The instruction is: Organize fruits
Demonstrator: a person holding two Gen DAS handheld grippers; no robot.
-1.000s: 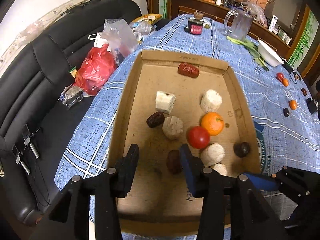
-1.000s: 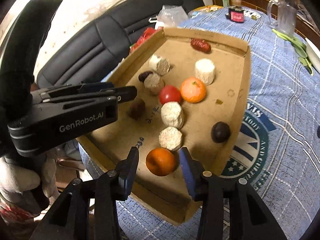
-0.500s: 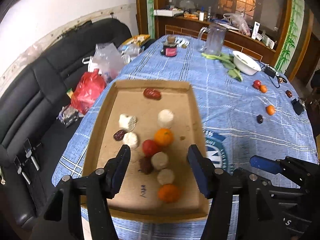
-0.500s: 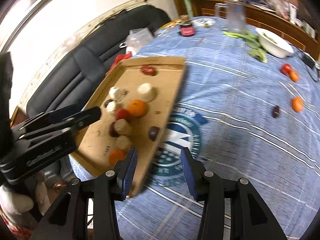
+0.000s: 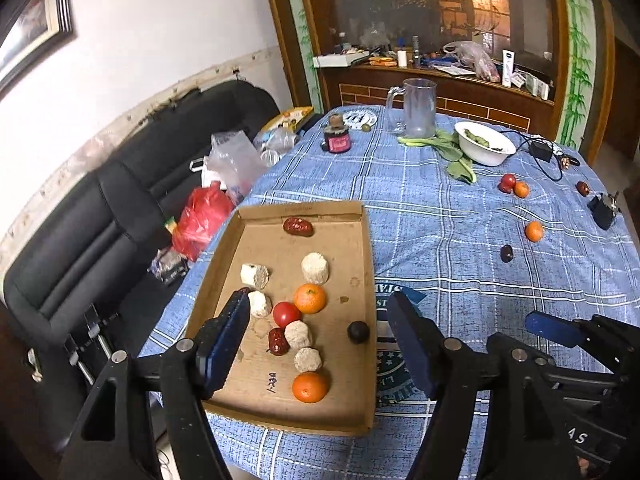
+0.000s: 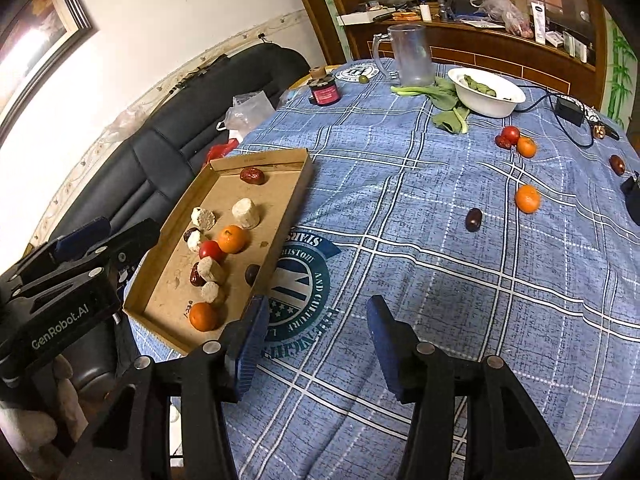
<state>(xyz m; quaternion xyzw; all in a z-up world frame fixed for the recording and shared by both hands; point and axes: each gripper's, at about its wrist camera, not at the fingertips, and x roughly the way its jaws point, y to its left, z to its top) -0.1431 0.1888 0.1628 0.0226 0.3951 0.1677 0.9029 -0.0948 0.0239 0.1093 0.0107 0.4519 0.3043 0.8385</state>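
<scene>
A cardboard tray lies on the blue checked tablecloth. It holds two oranges, a tomato, red dates, a dark round fruit and several pale cylindrical pieces. My left gripper hovers above the tray's near end, jaws opening, nothing between them. My right gripper hangs over bare cloth to the right of the tray, jaws also opening and empty. Loose on the cloth lie an orange, a dark date, and a tomato beside another orange.
At the table's far end stand a glass pitcher, a white bowl, leafy greens and a small jar. A black adapter with cable lies far right. A black sofa with plastic bags runs along the left.
Both grippers drew back and rose from the tray, jaws widening. The orange formerly between the right fingers now lies at the tray's near end. The right gripper swung right over the cloth.
</scene>
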